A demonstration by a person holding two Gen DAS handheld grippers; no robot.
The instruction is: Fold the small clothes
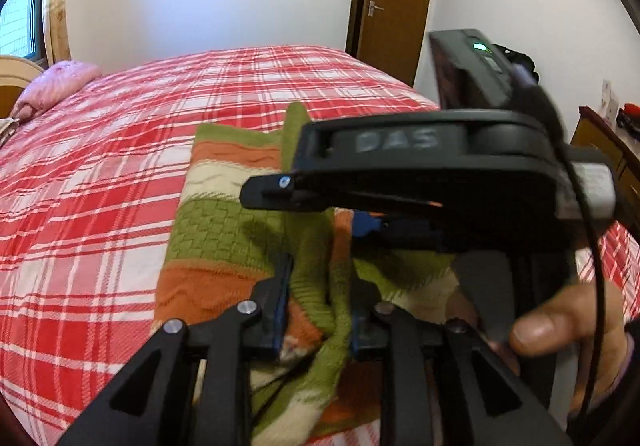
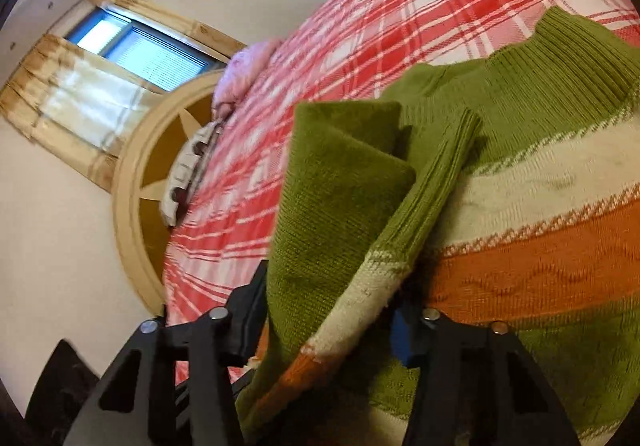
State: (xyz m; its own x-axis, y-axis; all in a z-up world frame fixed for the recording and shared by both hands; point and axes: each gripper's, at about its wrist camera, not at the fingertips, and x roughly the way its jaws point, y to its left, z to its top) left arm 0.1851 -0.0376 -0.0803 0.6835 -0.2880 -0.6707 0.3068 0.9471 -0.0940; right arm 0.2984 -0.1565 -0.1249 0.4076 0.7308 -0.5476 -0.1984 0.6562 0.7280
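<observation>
The striped knit sweater (image 1: 224,214), in green, orange and cream bands, lies on the bed (image 1: 100,150) with its red plaid cover, near the edge closest to the person. One fold of it is gathered up: in the left wrist view a bunched ridge of green knit runs between the fingers of the left claw (image 1: 318,310), whose jaws stand narrowly apart, with the cloth filling the gap; whether the pads press on it cannot be told. The right claw (image 2: 324,330) stands about half open around a sleeve or side flap that drapes over the sweater's body, and its pads look clear of the cloth. This right claw also crosses the left wrist view, just above the garment.

By my reading, a flap has been laid inward and the grips are being let go. The next move calls for freeing both claws without dragging the knit, then taking the hem or the opposite side.

No containers are in view.
</observation>
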